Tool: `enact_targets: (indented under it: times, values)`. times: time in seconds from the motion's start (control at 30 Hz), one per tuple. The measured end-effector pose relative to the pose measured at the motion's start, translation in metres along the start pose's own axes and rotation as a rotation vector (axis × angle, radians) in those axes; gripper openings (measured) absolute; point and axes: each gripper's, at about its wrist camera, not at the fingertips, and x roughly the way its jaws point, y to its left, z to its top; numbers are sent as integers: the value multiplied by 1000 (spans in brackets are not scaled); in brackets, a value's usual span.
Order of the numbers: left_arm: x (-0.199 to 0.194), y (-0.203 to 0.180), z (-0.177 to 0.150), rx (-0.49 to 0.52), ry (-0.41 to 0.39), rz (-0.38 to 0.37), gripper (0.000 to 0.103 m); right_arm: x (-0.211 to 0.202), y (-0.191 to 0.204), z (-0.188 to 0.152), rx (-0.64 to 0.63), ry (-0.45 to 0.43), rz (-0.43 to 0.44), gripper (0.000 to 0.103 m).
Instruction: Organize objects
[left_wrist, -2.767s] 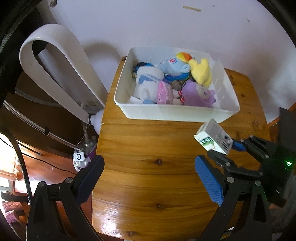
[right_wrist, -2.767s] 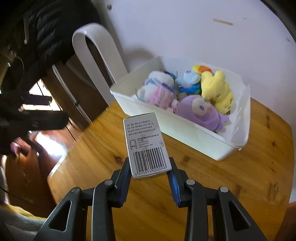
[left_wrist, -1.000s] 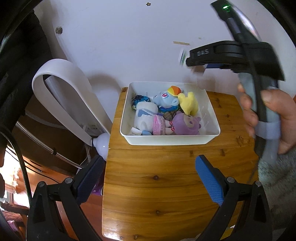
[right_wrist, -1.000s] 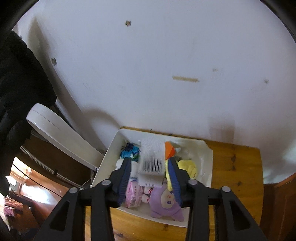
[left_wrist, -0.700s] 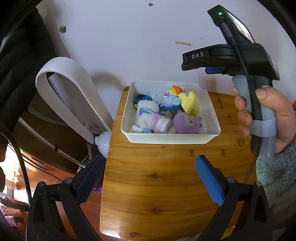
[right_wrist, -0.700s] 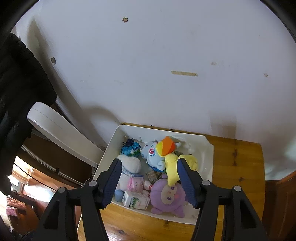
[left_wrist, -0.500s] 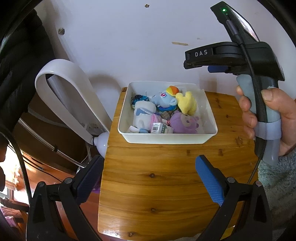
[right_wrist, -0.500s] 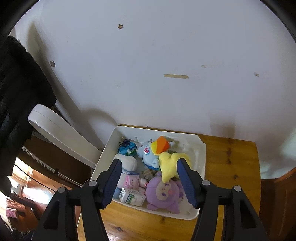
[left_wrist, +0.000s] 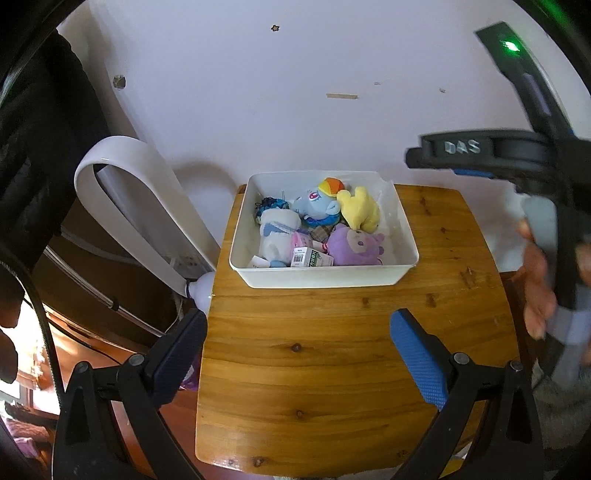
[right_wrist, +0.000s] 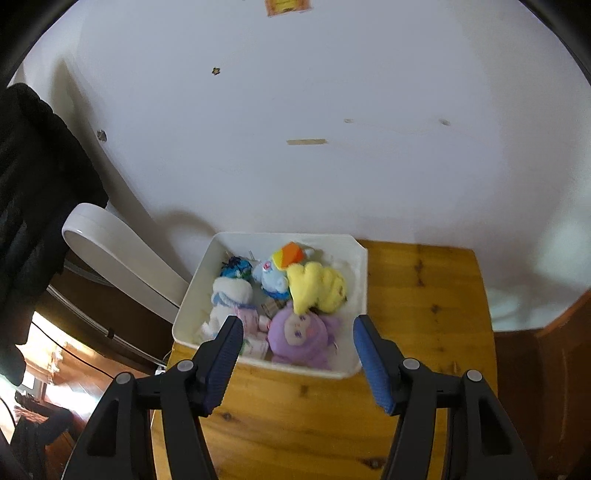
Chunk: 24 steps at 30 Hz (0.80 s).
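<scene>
A white bin (left_wrist: 321, 275) (right_wrist: 258, 360) stands at the back of the wooden table (left_wrist: 314, 369) (right_wrist: 424, 295). It holds a purple plush (left_wrist: 354, 245) (right_wrist: 299, 336), a yellow plush (left_wrist: 360, 208) (right_wrist: 316, 284), a blue pony (left_wrist: 317, 205) (right_wrist: 273, 277), a white plush (left_wrist: 277, 229) (right_wrist: 231, 299) and a small white carton (left_wrist: 312, 257) at its front edge. My left gripper (left_wrist: 297, 354) is open over bare table in front of the bin. My right gripper (right_wrist: 297, 354) is open and holds nothing, above the bin's front. A hand (left_wrist: 535, 280) carries it at the right.
A white loop-shaped appliance (left_wrist: 147, 199) (right_wrist: 122, 254) leans beside the table's left edge. Dark clothing (left_wrist: 37, 147) hangs at far left. A pale wall rises right behind the bin. Dark wooden furniture and cables lie low on the left.
The right gripper opened and let the carton drop into the bin, then drew back and up. The left gripper backed off slightly, so more of the table shows.
</scene>
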Motion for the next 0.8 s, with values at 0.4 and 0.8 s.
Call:
enact_targets:
  times: [0.4,0.8]
  values:
    - [-40,-4,-23,25,-12,-38,100,-73,-13,-91,83,45,-68,75]
    - [-68,-11,-44,90,-6,-76,100,-126,-2,-158,123,104,-102,75]
